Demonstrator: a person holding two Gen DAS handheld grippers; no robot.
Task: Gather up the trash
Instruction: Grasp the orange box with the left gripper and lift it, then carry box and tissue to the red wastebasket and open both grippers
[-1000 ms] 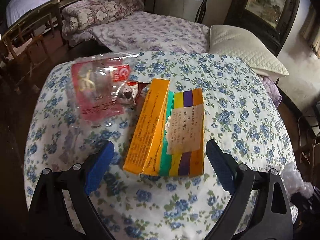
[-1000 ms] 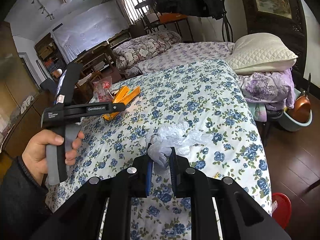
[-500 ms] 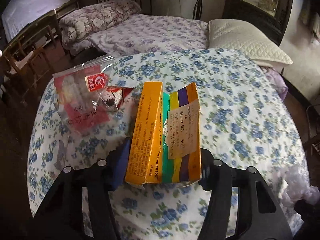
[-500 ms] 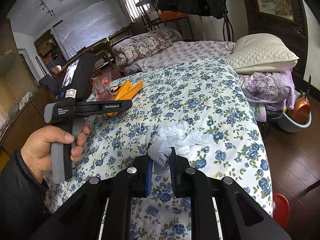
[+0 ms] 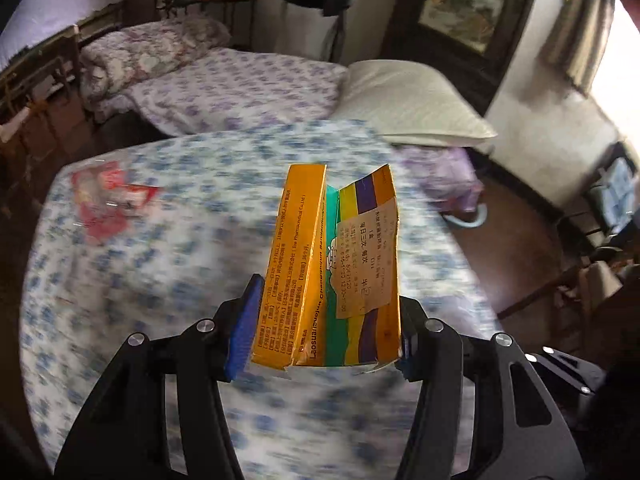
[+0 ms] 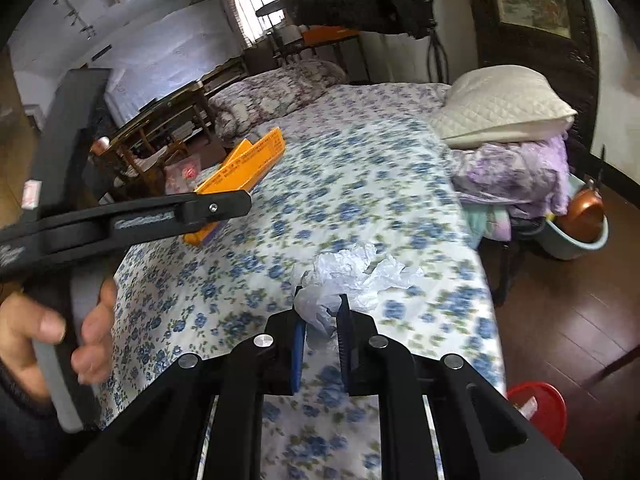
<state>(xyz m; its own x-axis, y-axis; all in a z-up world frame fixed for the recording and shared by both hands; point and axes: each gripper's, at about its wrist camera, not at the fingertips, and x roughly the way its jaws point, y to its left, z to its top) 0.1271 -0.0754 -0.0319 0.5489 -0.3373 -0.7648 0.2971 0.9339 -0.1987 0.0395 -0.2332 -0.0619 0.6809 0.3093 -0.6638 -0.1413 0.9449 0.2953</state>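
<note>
**Both claws loaded, neither grip secure**

Left gripper (image 5: 322, 334) had its blue pads pressed against the two long sides of an opened, flattened orange cardboard medicine carton with green, yellow and purple stripes (image 5: 332, 264), jaws roughly half apart. The carton was held clear of the blue-flowered bedspread (image 5: 160, 280) and stuck out toward twelve o'clock in the left wrist view. Its panels had splayed into a V, so a squeeze on such soft card could fold it further and let it slide out; the hold sat only on the near end, leaving the long far end free to swing.

At ten o'clock of that view a red-and-clear plastic snack wrapper (image 5: 108, 204) lay on the bedspread, not yet collected, and could easily be forgotten.

Right gripper (image 6: 320, 338) was nearly closed on a crumpled white plastic bag (image 6: 348, 276), pinching only its near lobe while the rest spread toward one o'clock. Thin film could tear or slip free when lifted. A red round lid-like thing (image 6: 540, 400) sat on the floor at four o'clock; I could not tell whether it was a bin.
</note>
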